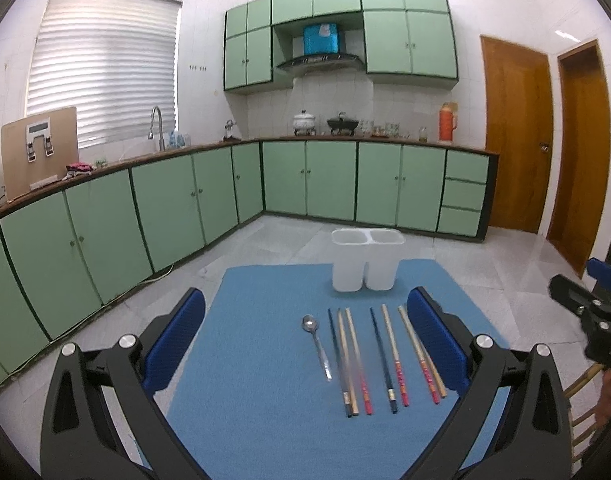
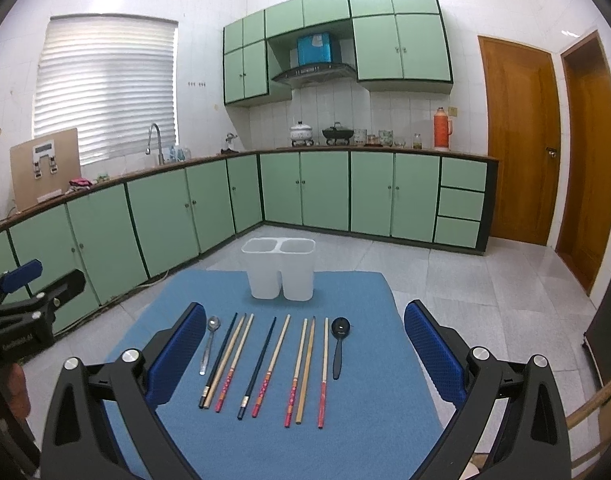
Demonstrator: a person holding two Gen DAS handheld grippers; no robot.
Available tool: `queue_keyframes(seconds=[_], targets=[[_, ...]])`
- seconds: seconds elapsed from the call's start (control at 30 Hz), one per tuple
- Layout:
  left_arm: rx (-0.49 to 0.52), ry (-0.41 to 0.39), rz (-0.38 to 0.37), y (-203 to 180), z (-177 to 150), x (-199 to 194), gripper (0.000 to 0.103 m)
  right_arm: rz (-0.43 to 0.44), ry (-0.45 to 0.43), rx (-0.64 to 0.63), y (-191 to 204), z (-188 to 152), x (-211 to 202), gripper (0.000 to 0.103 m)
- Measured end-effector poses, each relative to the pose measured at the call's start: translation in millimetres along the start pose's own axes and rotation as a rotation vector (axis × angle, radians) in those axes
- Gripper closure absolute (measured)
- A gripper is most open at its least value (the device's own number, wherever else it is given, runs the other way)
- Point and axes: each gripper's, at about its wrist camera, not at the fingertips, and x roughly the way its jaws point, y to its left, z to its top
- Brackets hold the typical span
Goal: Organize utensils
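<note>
The left gripper (image 1: 305, 344) is held with its blue-padded jaws spread wide and nothing gripped; the same is seen of the right gripper (image 2: 305, 346). Between the right jaws, on the blue mat (image 2: 369, 432), a row of chopsticks (image 2: 265, 364) is laid side by side, some with red patterned ends, two dark. Just inside the left jaw a metal spoon (image 2: 210, 342) is placed; toward the right jaw, past the last chopstick, a black spoon (image 2: 339, 342) is set. Beyond the jaw tips, at the mat's far edge, a white two-compartment holder (image 2: 279, 268) is stood upright, both compartments unfilled. Lettering on the left gripper's body can be seen from the right wrist view but cannot be read. Farther off, green cabinets (image 2: 325, 192) and an orange thermos (image 2: 441, 130) are seen.
</note>
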Motion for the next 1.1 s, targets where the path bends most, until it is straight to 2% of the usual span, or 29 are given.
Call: queue_keyframes(seconds=[0.2, 0.3, 0.5, 0.63, 0.73, 0.93, 1.1], targets=[[-0.009, 0.121, 0.010, 18.4, 12.8, 66.0, 0.005, -0.004, 0.068, -0.017, -11.4, 10.4, 46.3, 0.007], [-0.014, 0.198, 0.011, 27.1, 17.5, 105.7, 0.005, 0.000, 0.128, -0.013, -20.3, 17.4, 79.3, 0.011], [-0.037, 0.376, 0.010, 37.8, 13.2, 193.6, 0.005, 0.020, 0.295, 0.036, -44.7, 24.1, 158.5, 0.024], [-0.029, 0.495, 0.010, 34.8, 0.1, 245.5, 0.005, 0.011, 0.420, 0.051, -59.9, 16.7, 213.2, 0.034], [-0.031, 0.594, -0.020, 30.4, -8.4, 284.6, 0.006, 0.029, 0.531, 0.100, -72.8, 7.5, 254.7, 0.041], [-0.023, 0.694, -0.021, 20.4, -21.7, 324.9, 0.012, 0.016, 0.669, 0.107, -75.5, -12.8, 311.8, 0.046], [-0.022, 0.760, -0.025, 12.7, -33.3, 345.4, 0.024, 0.006, 0.745, 0.124, -73.5, -25.8, 336.8, 0.049]])
